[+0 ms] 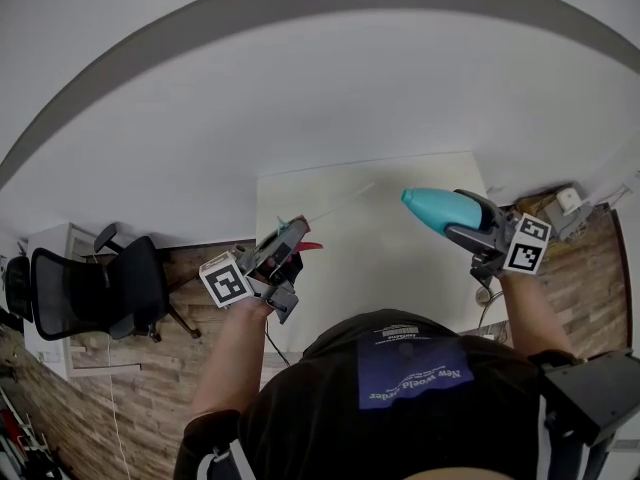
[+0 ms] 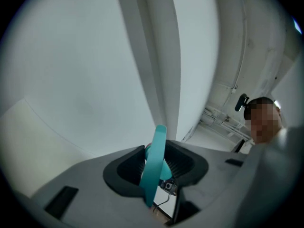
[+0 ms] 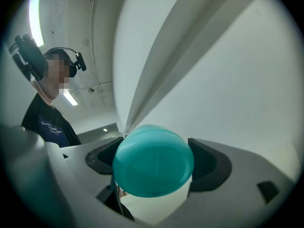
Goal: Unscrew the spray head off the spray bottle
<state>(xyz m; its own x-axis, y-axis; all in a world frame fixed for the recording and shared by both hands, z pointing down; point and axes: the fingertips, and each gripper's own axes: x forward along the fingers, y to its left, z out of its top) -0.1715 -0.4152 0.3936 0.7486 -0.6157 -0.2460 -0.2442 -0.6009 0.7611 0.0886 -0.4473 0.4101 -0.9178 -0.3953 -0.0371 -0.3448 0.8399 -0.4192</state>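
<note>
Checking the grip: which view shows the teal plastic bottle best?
Head view: the teal plastic bottle shows side-on, tapered, gripped by the right tool. Right gripper view shows only one rounded end; left gripper view, nothing.

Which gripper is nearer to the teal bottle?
Right. The right gripper is closed on the teal bottle; the left gripper holds the spray head, well apart from it.

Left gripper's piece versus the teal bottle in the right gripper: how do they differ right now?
The spray head in the left gripper is small and slim, teal with a red tip. The bottle in the right gripper is bulkier, rounded and all teal. The spray head shows edge-on between the left jaws, while the bottle's round body fills the gap between the right jaws. Both are clamped and held apart from each other.
</note>
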